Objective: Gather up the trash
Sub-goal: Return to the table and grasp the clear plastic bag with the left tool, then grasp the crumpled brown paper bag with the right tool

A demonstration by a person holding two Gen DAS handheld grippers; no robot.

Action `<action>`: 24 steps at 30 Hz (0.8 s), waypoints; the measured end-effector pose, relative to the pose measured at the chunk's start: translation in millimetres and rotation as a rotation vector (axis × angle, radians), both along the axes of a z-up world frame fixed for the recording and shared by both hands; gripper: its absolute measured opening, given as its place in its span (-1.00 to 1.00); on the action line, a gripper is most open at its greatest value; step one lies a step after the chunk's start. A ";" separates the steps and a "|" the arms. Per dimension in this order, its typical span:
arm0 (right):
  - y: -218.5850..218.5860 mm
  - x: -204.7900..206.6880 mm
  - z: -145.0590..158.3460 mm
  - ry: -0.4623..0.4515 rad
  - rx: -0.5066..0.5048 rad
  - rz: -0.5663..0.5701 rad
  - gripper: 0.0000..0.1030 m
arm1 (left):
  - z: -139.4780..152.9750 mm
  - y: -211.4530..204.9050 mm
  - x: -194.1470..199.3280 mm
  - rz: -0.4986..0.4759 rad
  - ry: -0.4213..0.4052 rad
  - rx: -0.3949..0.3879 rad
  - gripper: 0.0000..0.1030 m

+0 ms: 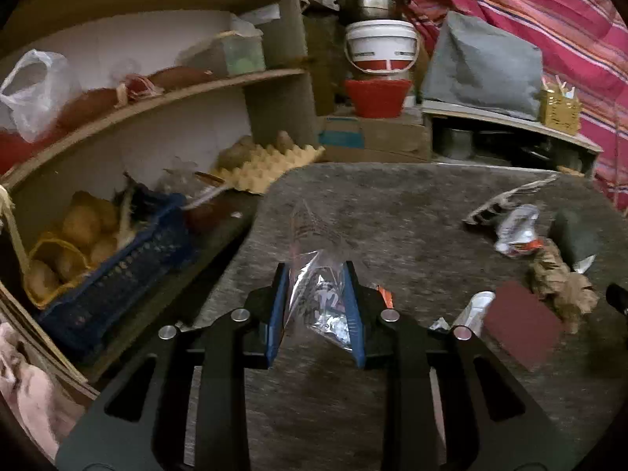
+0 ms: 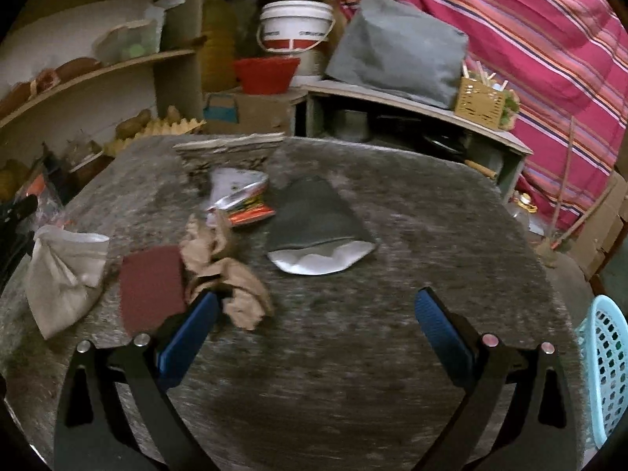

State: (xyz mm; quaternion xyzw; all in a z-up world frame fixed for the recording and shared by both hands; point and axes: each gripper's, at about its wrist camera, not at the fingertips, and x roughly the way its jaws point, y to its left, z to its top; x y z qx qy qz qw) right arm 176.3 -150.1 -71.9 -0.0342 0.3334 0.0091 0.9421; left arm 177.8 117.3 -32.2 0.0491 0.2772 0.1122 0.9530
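Two tongs in play. My left tongs [image 1: 315,271] are closed narrow on a clear plastic wrapper [image 1: 314,294] with dark print; its long axis runs from near to far between the blue pads [image 1: 278,298], the far end sticking up past the tips over the counter [image 1: 392,204]. The print is too blurred to read.

My right tongs [image 2: 316,298] stand wide with nothing between the blue pads, over bare counter near me.

Other trash on the counter, right wrist view: crumpled brown paper [image 2: 223,271] just beside the left pad, a dark red rectangular sheet [image 2: 151,290] touching its left side, a crumpled whitish bag [image 2: 62,271] further left. Farther off lies a silver foil packet [image 2: 239,192] with an orange and red strip, writing unreadable, and beside it on the right a grey pouch [image 2: 318,219], long axis near to far, its white-lined mouth facing me. A flattened grey carton piece [image 2: 231,149] sits at the far edge.

A light blue perforated basket [image 2: 606,369] is at the near right, off the counter. Beyond, a white bucket [image 2: 296,25] carries a red band; its lettering is illegible.
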 end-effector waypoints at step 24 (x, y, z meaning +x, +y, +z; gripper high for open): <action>19.8 20.7 -16.8 0.082 0.086 0.083 -0.22 | 26.2 41.1 -14.6 -0.019 -0.082 -0.177 -0.49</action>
